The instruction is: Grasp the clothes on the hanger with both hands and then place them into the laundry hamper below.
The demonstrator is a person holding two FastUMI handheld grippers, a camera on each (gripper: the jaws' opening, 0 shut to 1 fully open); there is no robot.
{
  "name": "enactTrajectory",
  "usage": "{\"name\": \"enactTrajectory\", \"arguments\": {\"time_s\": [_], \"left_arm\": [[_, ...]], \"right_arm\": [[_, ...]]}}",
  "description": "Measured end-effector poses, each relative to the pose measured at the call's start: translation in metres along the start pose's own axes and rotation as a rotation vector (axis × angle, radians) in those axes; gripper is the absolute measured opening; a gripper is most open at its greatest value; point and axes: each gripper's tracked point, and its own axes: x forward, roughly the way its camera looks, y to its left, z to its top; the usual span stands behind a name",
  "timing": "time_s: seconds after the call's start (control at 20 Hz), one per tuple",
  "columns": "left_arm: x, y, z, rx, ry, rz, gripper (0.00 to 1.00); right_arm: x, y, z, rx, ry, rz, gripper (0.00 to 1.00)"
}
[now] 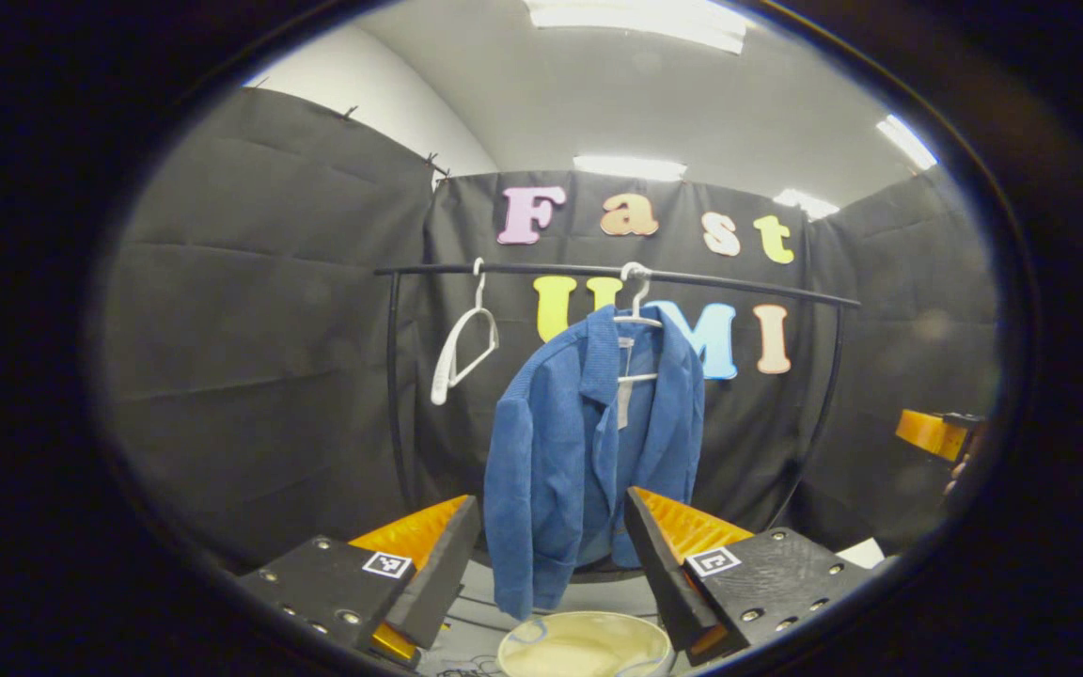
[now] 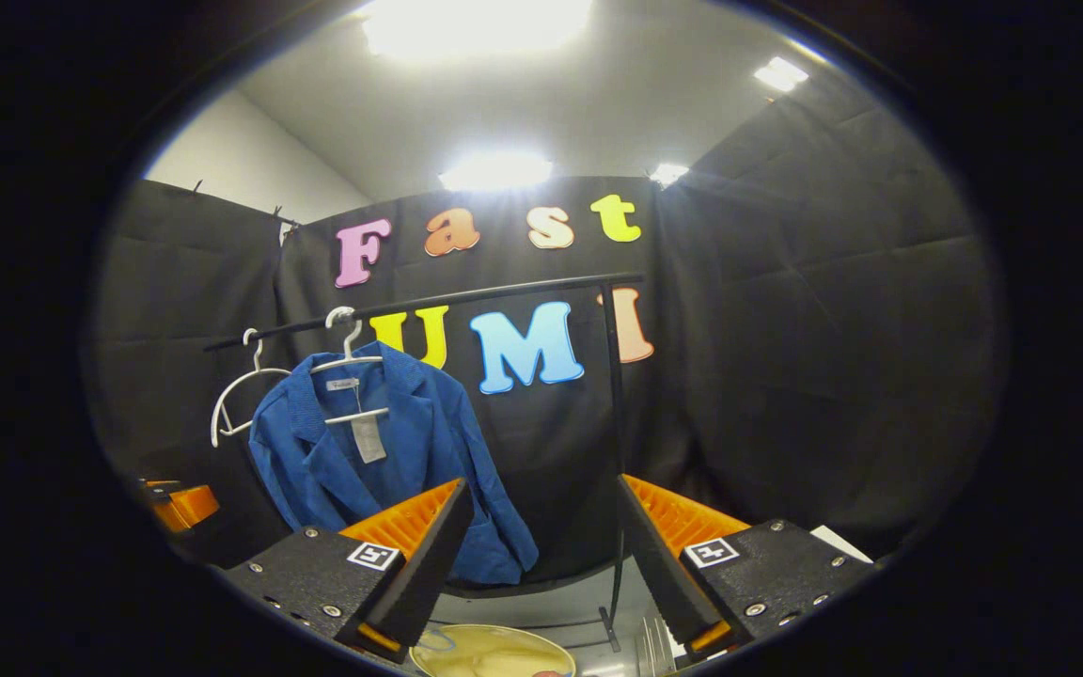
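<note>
A staged recording booth: black cloth walls [image 1: 259, 310] (clipped up along the top edge) close in a bare clothes rail [image 1: 523, 271] under ceiling strip lights [image 1: 631, 167].

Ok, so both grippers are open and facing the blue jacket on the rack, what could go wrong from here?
1. The blue jacket hangs on a white hanger hooked over the rail; pulling down may drag the hanger off too.
2. An empty hanger hangs beside it and could get snagged.
3. The hamper sits nearer than the jacket, so a straight drop might miss it.
</note>
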Motion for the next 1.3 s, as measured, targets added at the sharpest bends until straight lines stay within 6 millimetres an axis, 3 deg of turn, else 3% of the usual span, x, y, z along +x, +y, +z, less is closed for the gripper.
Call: {"name": "enactTrajectory", "arguments": {"time_s": [0.3, 0.65, 1.0, 1.25, 1.3], "left_arm": [[0.028, -0.038, 0.034, -0.009, -0.047, -0.061, 0.95], [0.088, -0.052, 0.054, -0.024, -0.062, 0.013, 0.95], [0.154, -0.048, 0.045, -0.121, -0.013, 0.143, 0.95], [0.189, -0.045, 0.025, -0.192, 0.003, 0.259, 0.95], [0.194, -0.047, 0.022, -0.203, 0.007, 0.274, 0.89]], "right_arm": [[0.053, 0.041, 0.017, 0.037, 0.003, 0.099, 0.94], [0.137, 0.099, 0.015, 0.081, 0.061, 0.258, 0.94], [0.210, 0.151, -0.015, 0.081, 0.175, 0.414, 0.95], [0.241, 0.185, -0.039, 0.088, 0.258, 0.549, 0.95], [0.248, 0.187, -0.042, 0.068, 0.264, 0.565, 0.95]]}}
